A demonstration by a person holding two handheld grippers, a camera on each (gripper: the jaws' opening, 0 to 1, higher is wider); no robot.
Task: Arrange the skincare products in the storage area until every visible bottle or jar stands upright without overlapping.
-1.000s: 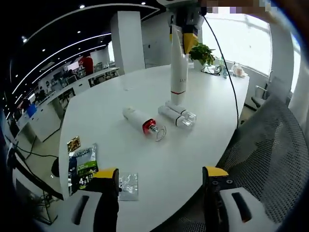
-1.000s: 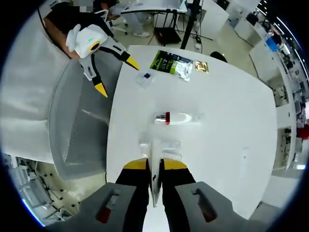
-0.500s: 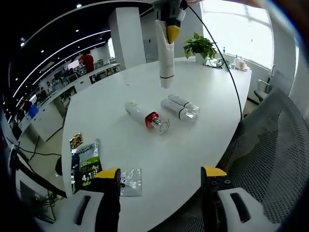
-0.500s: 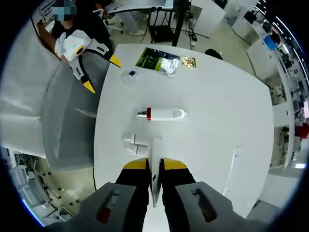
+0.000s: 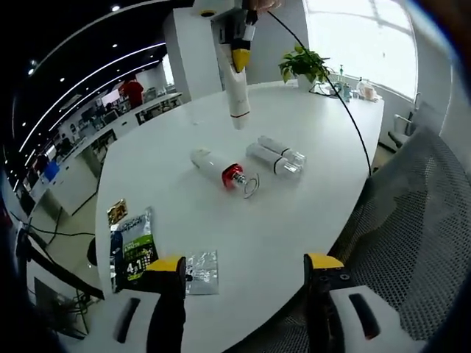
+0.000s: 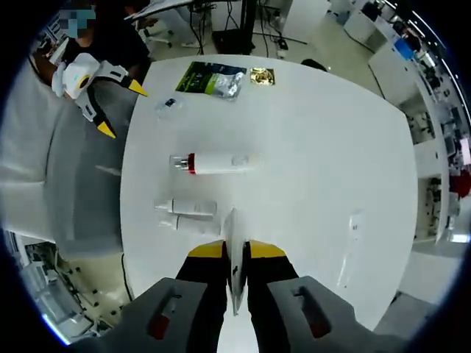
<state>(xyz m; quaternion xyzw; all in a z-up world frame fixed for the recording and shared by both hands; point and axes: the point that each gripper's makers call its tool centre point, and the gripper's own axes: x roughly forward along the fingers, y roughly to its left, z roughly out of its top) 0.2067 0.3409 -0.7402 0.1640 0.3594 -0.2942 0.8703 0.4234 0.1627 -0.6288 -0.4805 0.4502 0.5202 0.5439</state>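
White tube, red-banded bottle

Left gripper view looked low across the white table; right gripper view looked straight down on it.

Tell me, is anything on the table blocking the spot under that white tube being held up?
Nothing visible does. The white tube hangs in the right gripper above bare table, apart from the red-collared bottle and two small bottles.

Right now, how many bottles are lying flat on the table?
3: a red-banded bottle mid-table, and two small bottles side by side beside it. A fourth, a tube, hangs in the right gripper.
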